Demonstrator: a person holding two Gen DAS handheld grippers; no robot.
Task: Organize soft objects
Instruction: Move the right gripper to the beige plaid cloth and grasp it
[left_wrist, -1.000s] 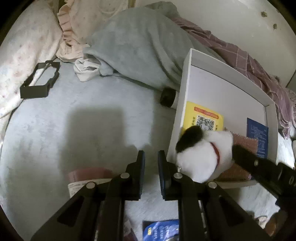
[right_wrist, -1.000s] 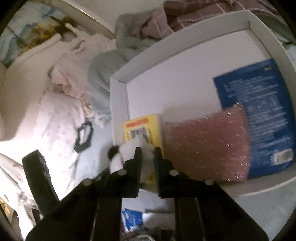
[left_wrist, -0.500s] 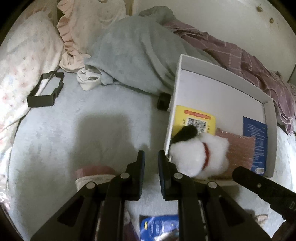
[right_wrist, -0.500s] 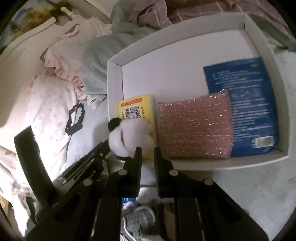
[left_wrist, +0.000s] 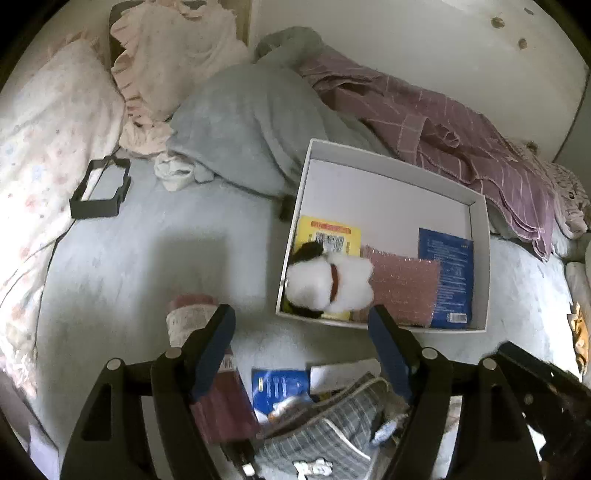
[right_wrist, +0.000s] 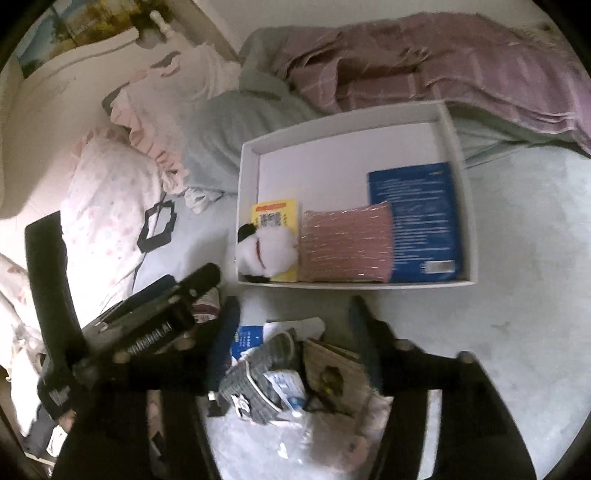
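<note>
A white plush toy (left_wrist: 328, 284) with a black ear and red collar lies in the near left corner of the white box (left_wrist: 480, 258), partly on a yellow packet (left_wrist: 332, 232) and beside a pink glittery sponge (left_wrist: 402, 288). My left gripper (left_wrist: 301, 317) hovers above the bed in front of the box, its jaws opening wide with nothing between them. In the right wrist view the plush toy (right_wrist: 266, 251) rests in the box (right_wrist: 461, 184). My right gripper (right_wrist: 293, 314) hangs short of the box's near wall, its jaws also opening and empty.
A blue packet (left_wrist: 447, 273) lies in the box. Below both grippers sits a pile with a grey checked pouch (left_wrist: 325, 428), a blue packet (left_wrist: 277, 384) and a maroon item (left_wrist: 221, 410). A pink-topped roll (left_wrist: 188, 314), a black frame (left_wrist: 101, 186), pillows and blankets crowd the bed.
Both grippers rose and drew back from the box, and their jaws went from shut to wide open. The plush toy stays in the box corner.
</note>
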